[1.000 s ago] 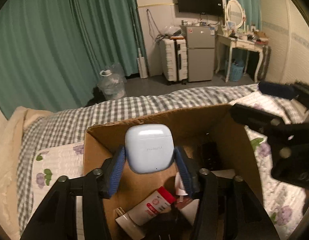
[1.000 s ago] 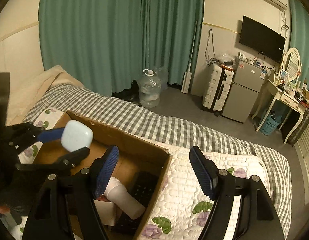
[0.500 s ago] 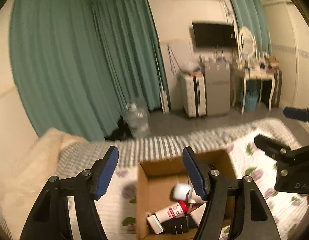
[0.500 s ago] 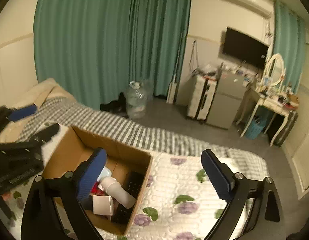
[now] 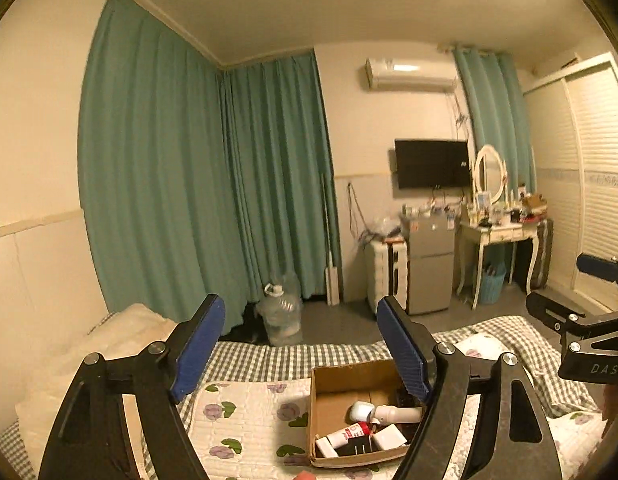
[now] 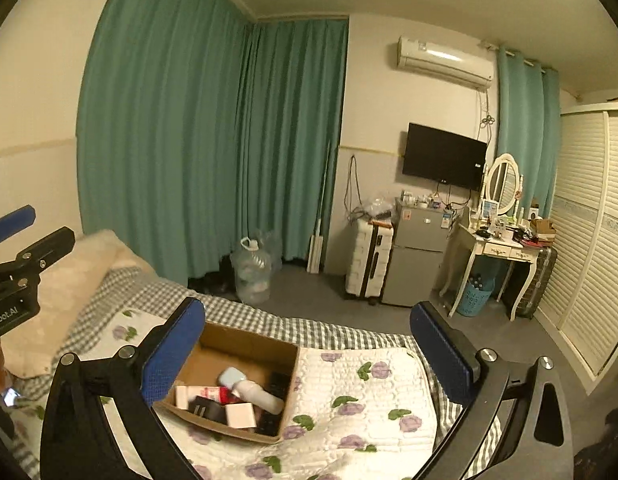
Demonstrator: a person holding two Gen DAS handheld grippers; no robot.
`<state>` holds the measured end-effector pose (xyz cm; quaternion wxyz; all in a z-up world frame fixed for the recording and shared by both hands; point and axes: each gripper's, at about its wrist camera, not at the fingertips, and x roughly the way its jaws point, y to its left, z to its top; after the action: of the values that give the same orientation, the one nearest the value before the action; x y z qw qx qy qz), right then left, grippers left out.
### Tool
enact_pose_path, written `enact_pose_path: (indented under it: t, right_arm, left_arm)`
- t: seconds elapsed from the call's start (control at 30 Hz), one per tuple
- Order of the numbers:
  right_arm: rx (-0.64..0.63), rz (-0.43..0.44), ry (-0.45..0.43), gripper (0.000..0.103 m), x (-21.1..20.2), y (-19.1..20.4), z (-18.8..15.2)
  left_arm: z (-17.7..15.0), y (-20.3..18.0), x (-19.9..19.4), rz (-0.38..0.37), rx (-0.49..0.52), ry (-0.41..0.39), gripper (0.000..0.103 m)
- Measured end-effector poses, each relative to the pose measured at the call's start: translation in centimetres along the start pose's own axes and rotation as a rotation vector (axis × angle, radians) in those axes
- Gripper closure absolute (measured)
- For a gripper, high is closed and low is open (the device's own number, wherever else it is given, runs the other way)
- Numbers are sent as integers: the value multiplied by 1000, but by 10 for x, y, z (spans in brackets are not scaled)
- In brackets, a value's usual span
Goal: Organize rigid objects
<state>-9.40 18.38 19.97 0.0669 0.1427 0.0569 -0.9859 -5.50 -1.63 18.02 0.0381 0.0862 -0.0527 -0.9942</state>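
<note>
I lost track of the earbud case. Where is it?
The earbud case lies inside the cardboard box on the bed, touching the white bottle, above the red-capped tube.

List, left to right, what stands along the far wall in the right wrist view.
Water jug → suitcase → fridge → dressing table → wardrobe.
</note>
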Motion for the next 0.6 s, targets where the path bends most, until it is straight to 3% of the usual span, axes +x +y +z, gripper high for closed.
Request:
enact_pose_path:
  t: [0.17,0.23,0.33,0.47,0.6]
  right_arm:
    - [42,0,-14,0,-25,11,-29]
    - [58,11,3,0,-25,18,-49]
    - [90,24,15,0,-15,24,-77]
    - [58,5,50,0,16,36,-111]
    - [54,10,95,0,40,42,-139]
  left_arm:
    - [-33,-1,-11,-58,-31,11,22]
    - [-52,-4,-8,-48,-50,24,22]
    - [-87,-6,1,-7,-85,54,22]
    - [-124,-17,26,28,-34,121,22]
    - [-143,-24,45,-11,-54,161,22]
